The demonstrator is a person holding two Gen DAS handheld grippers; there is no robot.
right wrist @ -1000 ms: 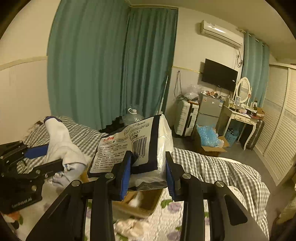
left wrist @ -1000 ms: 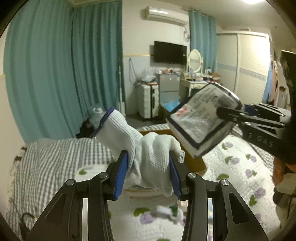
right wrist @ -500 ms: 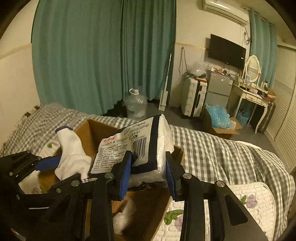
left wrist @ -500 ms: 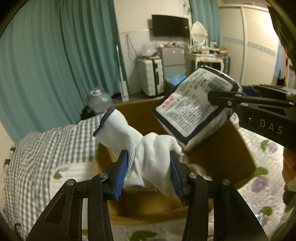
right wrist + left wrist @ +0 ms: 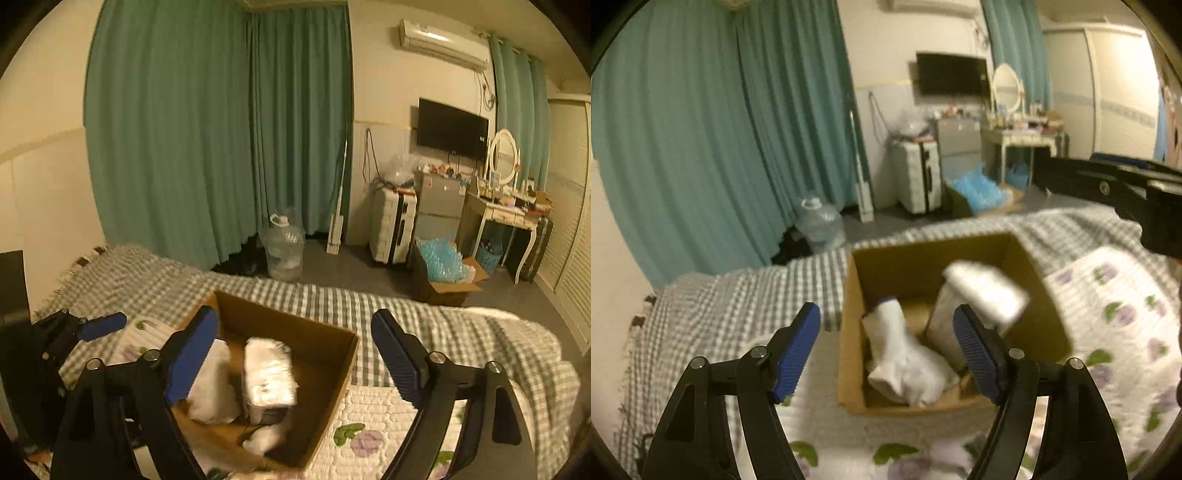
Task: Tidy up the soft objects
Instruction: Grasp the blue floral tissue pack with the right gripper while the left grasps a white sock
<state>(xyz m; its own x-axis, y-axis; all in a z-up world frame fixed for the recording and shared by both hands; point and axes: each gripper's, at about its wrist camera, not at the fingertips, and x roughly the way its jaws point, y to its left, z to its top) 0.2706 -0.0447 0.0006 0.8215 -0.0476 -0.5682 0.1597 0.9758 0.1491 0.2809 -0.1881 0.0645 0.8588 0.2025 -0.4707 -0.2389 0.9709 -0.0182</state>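
Note:
An open cardboard box point(image 5: 919, 254) sits on the bed. Inside it lie a white glove point(image 5: 905, 354) and a white plastic packet point(image 5: 982, 291), blurred, leaning against the right side. In the right wrist view the box point(image 5: 332, 354) holds the packet point(image 5: 267, 373), the glove point(image 5: 212, 391) and a small white scrap point(image 5: 264, 439). My left gripper point(image 5: 888, 354) is open and empty above the box's near edge. My right gripper point(image 5: 295, 354) is open and empty above the box. The left gripper also shows at the left of the right wrist view point(image 5: 92, 325).
The bed has a grey checked blanket point(image 5: 738, 302) and a white floral quilt point(image 5: 1108, 302). Beyond the bed stand teal curtains point(image 5: 221, 129), a water jug point(image 5: 282, 247), a suitcase point(image 5: 391, 225), a dresser point(image 5: 506, 218) and a box of blue items point(image 5: 443, 269).
Both grippers have opened and let go. The glove and the packet have dropped into the cardboard box. Both grippers have pulled back and up from the box.

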